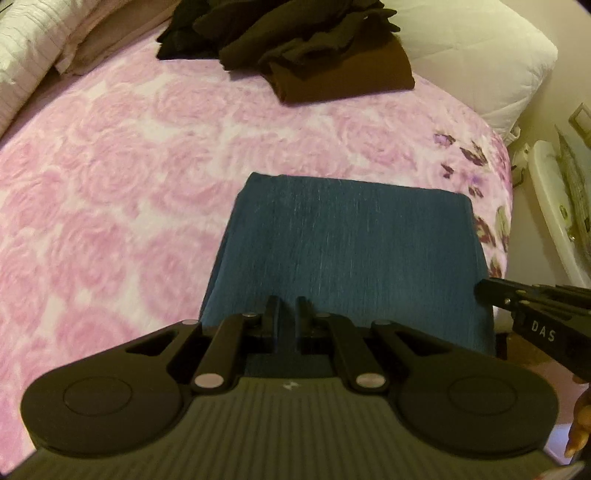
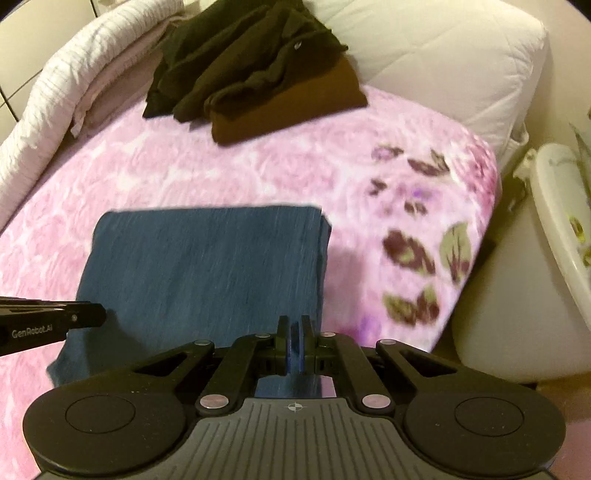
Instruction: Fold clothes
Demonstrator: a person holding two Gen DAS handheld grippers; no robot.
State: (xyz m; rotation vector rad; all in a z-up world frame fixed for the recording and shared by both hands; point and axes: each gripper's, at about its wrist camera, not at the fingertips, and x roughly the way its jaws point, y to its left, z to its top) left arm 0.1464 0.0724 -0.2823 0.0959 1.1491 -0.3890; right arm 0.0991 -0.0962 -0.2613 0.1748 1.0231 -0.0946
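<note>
Surroundings: pile of dark clothes (image 1: pixel 280 33) at far end of bed, loose black garments heaped over a folded brown garment (image 1: pixel 354 77); well apart from blue cloth.
Obstructions: open stretch of pink blanket (image 1: pixel 122 177) between blue cloth and dark pile; nothing lying on it.
Pillows: white quilted pillow (image 1: pixel 476 62) at far right corner, just behind the dark pile; white textured bedding (image 2: pixel 70 81) rolled along far left edge.
Beside bed: white object with floral print (image 2: pixel 561 206) off right edge of bed; kind not discernible.
Containers: not discernible in either view.
Task item: folded blue cloth (image 1: pixel 351 251), flat rectangle on near right part of bed, close to right edge of blanket.
Left tool (image 1: pixel 287 301): narrow gap between fingers, nothing gripped; tips over near edge of blue cloth; contact with fabric not discernible.
Right tool (image 2: pixel 295 321): clamped on near right edge of blue cloth, fabric visible between the fingers.
Surface: bed covered by pink rose-pattern blanket, darker flower and leaf print (image 2: pixel 417 254) toward right border.
Room: pale wall at right; remainder out of view.
Person: fingertips (image 1: pixel 578 428) at lower right edge of left wrist view.
</note>
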